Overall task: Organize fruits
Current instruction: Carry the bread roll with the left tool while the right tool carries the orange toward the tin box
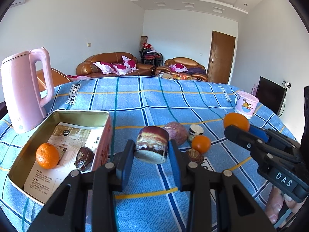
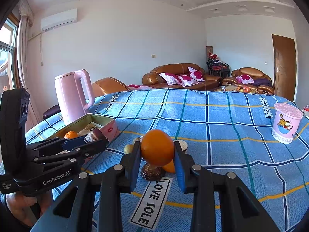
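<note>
Left wrist view: my left tongs point(image 1: 151, 150) grip a dark cut fruit piece point(image 1: 151, 145) beside the tin point(image 1: 63, 114), which already holds an orange point(image 1: 47, 155) and a brown piece point(image 1: 84, 158); several fruits point(image 1: 200, 144) remain on the worktop point(image 1: 193, 104). Right wrist view: my right tongs point(image 2: 157, 159) clamp an orange point(image 2: 157, 149), hiding fruit behind; I judge the task partly done.
</note>
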`<act>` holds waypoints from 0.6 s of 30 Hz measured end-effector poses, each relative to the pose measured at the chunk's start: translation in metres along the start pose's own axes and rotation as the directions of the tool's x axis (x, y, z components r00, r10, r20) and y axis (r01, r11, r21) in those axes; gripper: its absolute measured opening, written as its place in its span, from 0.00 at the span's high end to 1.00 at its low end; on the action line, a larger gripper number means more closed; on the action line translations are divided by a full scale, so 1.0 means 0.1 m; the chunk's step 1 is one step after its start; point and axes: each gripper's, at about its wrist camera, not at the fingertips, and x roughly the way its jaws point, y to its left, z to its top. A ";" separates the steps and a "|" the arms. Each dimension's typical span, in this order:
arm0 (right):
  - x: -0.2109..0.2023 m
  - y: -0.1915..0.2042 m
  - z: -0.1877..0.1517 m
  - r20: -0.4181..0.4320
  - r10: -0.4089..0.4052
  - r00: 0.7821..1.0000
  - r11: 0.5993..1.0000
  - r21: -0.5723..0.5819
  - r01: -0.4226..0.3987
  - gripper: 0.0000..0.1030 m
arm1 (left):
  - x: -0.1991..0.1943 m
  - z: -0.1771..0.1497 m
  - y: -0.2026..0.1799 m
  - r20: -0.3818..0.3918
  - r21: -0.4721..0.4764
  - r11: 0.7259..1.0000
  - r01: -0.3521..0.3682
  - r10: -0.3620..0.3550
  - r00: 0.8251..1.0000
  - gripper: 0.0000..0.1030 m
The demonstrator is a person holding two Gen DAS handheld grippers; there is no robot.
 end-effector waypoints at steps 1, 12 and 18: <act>-0.01 0.00 0.00 0.003 0.001 1.000 1.000 -0.001 -0.001 0.67 | -0.01 0.00 -0.01 0.004 0.002 1.000 -0.002 0.002 1.000 0.64; -0.08 0.03 -0.01 0.042 -0.006 0.999 1.000 -0.014 0.006 0.67 | -0.08 -0.01 -0.04 0.041 0.021 0.999 -0.028 0.027 0.999 0.64; -0.11 0.03 -0.01 0.056 -0.011 0.998 1.000 -0.013 0.011 0.67 | -0.12 -0.01 -0.05 0.059 0.024 0.999 -0.042 0.040 0.997 0.64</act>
